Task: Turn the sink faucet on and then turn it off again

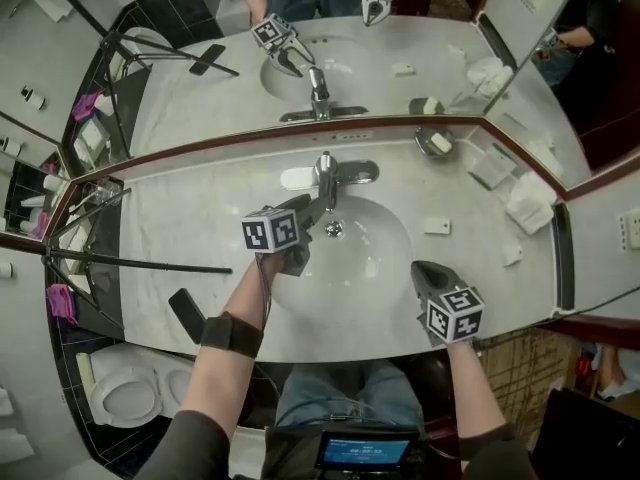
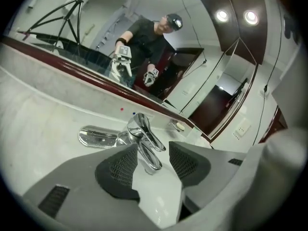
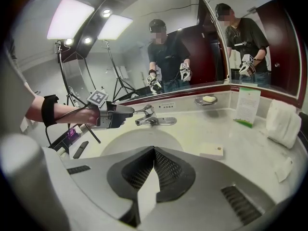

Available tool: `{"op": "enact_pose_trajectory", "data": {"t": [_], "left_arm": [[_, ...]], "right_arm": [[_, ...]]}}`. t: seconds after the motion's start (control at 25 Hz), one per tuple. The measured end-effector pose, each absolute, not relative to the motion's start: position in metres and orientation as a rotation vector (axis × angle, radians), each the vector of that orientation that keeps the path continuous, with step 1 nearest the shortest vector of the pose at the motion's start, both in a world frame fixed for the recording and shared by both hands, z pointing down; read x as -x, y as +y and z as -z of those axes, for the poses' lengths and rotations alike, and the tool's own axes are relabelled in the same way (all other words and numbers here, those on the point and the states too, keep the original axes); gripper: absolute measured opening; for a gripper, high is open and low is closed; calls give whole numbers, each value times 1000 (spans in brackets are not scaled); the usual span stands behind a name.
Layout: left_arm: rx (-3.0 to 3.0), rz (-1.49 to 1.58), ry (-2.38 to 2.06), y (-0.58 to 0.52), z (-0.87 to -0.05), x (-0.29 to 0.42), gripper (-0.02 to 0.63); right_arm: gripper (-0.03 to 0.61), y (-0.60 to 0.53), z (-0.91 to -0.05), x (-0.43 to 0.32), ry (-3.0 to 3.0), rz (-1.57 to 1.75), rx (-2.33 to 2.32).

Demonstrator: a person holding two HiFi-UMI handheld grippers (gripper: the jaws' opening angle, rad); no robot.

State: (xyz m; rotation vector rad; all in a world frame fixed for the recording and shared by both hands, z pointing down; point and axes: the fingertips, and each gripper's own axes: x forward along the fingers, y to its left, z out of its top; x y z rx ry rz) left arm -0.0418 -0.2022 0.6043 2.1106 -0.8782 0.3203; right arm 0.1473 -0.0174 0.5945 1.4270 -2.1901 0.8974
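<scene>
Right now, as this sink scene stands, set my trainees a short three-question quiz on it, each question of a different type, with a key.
1. True or false: the right hand-held gripper is clamped on the faucet.
2. Choose one. In its own view, the jaws of the left hand-held gripper are: A) shut and empty; B) apart, with the faucet showing between them; C) shut on the faucet.
3. Fill in: in the head view, the soap dish sits to the faucet's ____.

Key: 1 false, its jaws are shut on nothing, over the counter's front edge; 2 B; 3 right.
</scene>
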Motion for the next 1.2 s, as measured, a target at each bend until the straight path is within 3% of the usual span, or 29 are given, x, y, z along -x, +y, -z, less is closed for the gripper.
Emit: {"op": "enact_pose_trajectory", "data": {"t": [0.28,0.4,0.8,1.2], "left_arm": [[-2044,-251,-800,-217,-609,24,207],[-2020,-231,-788,-222,-612,16,160],[-1788,9,-745,-231,-606,16,122],[-1729,-19,-793,-235,-604,15,97]], "right_arm": [[18,-7,-603,-159,-2152,-921,-1452],[18,-5,-607,-161,-2145,-930,-1459],[18,-7,-616,-158,-2144,-963,-1452],[18,-22,-614,-151,-2166,-964,-1433]]}}
